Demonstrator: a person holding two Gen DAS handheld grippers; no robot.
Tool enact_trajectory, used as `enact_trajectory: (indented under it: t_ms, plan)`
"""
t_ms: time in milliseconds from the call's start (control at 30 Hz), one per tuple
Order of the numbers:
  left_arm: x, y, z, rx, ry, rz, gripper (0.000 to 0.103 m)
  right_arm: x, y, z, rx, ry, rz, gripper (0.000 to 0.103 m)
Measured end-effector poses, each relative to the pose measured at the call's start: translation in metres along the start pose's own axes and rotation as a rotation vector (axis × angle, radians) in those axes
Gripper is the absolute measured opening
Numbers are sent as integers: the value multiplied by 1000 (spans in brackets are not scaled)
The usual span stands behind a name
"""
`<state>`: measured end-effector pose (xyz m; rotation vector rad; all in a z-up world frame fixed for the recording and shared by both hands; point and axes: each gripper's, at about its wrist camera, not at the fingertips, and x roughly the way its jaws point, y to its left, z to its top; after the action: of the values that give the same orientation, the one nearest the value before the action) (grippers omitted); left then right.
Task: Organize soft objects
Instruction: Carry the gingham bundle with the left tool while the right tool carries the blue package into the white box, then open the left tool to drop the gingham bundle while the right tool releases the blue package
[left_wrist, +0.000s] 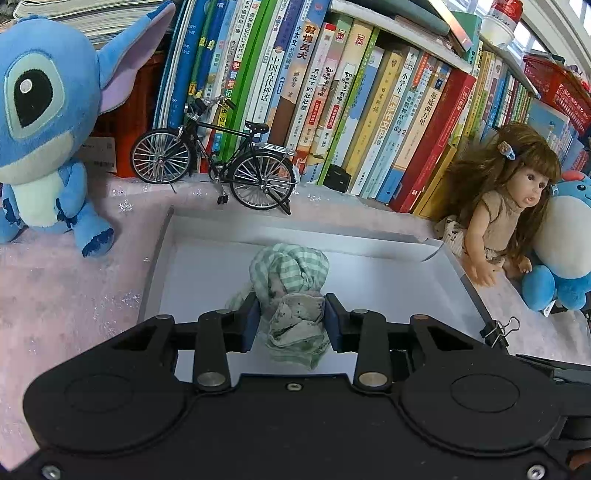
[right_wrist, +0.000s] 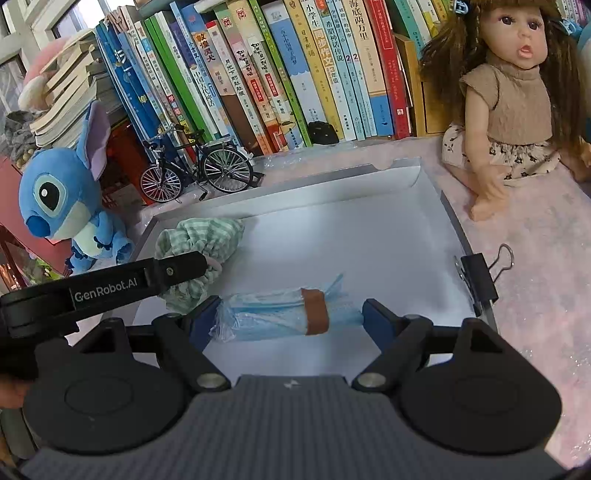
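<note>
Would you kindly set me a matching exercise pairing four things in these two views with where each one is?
Things:
1. green checked cloth
2. blue plastic roll
3. binder clip
4. model bicycle

Places:
A. clipped to the white tray's edge
B. standing in front of the books
C. pinched in the left gripper
D. lying between the right gripper's pads

Pairs: 1-C, 2-D, 3-A, 4-B
</note>
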<state>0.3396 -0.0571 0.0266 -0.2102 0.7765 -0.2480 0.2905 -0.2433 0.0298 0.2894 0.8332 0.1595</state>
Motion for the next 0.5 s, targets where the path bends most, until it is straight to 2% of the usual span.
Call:
enact_trajectory:
  t_ms: [500]
  plan:
    - [1, -1, -2, -1, 7, 10, 42, 3, -1, -2, 5, 9, -5, 88]
